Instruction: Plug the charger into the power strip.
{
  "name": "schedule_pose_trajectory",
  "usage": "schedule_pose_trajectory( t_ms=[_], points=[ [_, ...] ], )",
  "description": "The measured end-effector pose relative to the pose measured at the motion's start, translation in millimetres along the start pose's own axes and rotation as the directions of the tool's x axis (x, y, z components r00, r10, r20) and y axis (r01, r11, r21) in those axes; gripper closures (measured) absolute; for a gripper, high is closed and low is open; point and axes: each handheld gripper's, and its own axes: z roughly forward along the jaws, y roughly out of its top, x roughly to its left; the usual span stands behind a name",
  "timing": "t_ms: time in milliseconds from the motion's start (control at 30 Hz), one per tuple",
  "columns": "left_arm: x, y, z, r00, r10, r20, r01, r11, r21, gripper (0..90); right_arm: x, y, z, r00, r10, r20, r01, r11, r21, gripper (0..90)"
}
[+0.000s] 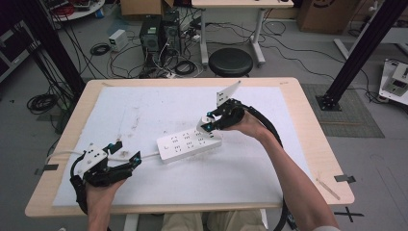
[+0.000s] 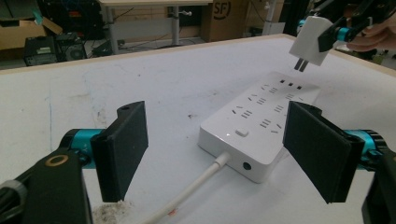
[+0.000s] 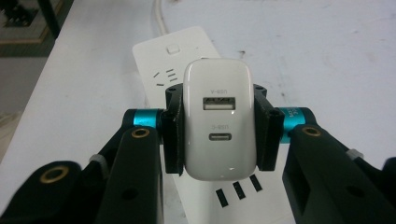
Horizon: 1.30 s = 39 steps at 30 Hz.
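Note:
A white power strip (image 1: 188,144) lies on the white mat, its cord (image 1: 146,154) running off to the left. My right gripper (image 1: 209,123) is shut on a white USB charger (image 3: 219,119), held just above the strip's far end with its two prongs (image 2: 301,65) pointing down and clear of the sockets. The charger's USB ports face the right gripper view's camera. My left gripper (image 1: 126,153) stands open near the cord end of the power strip (image 2: 259,123), jaws on either side of the cord (image 2: 196,186) without touching it.
The white mat (image 1: 144,110) covers most of the wooden table (image 1: 312,144). A black stool (image 1: 231,61) stands beyond the far edge, with computer towers (image 1: 159,33) and cables on the floor. Tape marks (image 1: 344,178) sit at the table's right and left edges.

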Motion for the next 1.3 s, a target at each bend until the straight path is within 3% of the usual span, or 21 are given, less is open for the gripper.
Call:
schedule_pose_trajectory(
  t_ms=[33,167,200,233,400,567,600,733,767,967,1000,1133,1300],
  points=[
    [0.4,1.3,-1.3,1.0,0.007,0.001,-0.007,0.9999,0.009,22.2,-6.9,8.4,10.7,0.9983,-0.053,-0.022,0.055,0.997,0.061,63.2],
    [0.7,1.7,-2.4,0.9999,0.012,-0.002,-0.012,0.9998,0.014,22.2,-10.0,15.6,20.0,0.9917,-0.123,-0.038,0.127,0.984,0.128,63.2],
    [0.7,1.7,-2.4,0.9999,0.012,-0.002,-0.012,0.9998,0.014,22.2,-10.0,15.6,20.0,0.9917,-0.123,-0.038,0.127,0.984,0.128,63.2],
    [1.7,1.3,-2.3,0.9999,0.013,-0.002,-0.013,0.9997,0.022,22.2,-10.5,17.5,23.6,0.987,-0.156,-0.039,0.16,0.976,0.15,63.2],
    [2.0,1.5,-2.7,0.9999,0.015,-0.001,-0.015,0.9996,0.025,22.2,-15.3,16.2,26.1,0.984,-0.173,-0.043,0.177,0.975,0.134,63.3],
    [1.7,1.1,-2.7,0.9998,0.018,-0.001,-0.018,0.9993,0.033,22.2,-20.3,14.4,27.6,0.9823,-0.178,-0.059,0.185,0.971,0.155,63.2],
    [0.7,0.1,-2.4,0.9999,0.015,-0.004,-0.015,0.9992,0.037,22.2,-21.3,17.5,29.8,0.9758,-0.206,-0.074,0.217,0.955,0.201,63.2],
    [-1.4,-1.1,-2.3,0.9999,0.014,-0.007,-0.014,0.9992,0.038,22.3,-21.6,18.9,30.3,0.974,-0.212,-0.08,0.224,0.951,0.211,63.2],
    [-4.0,-2.4,-2.6,0.9999,0.014,-0.008,-0.014,0.9991,0.04,22.2,-24.1,25.3,33.4,0.969,-0.227,-0.097,0.243,0.946,0.216,63.2],
    [-6.9,-3.2,-4.2,0.9998,0.018,-0.011,-0.017,0.9989,0.044,22.2,-25.3,29.8,40.7,0.9616,-0.247,-0.12,0.27,0.928,0.255,63.2],
    [-7.2,-3.1,-5.5,0.9998,0.02,-0.01,-0.019,0.9986,0.049,22.2,-25.9,33.9,42.9,0.9564,-0.259,-0.135,0.287,0.919,0.269,63.2],
    [-7.0,-3.8,-8.2,0.9998,0.014,-0.016,-0.013,0.9989,0.045,22.2,-26.5,37.4,45.4,0.9512,-0.272,-0.145,0.304,0.907,0.291,63.2],
    [-6.8,-5.3,-8.9,0.9998,0.012,-0.017,-0.011,0.9988,0.048,22.2,-26.3,37.7,46.0,0.9493,-0.275,-0.153,0.309,0.906,0.29,63.2]
  ],
)
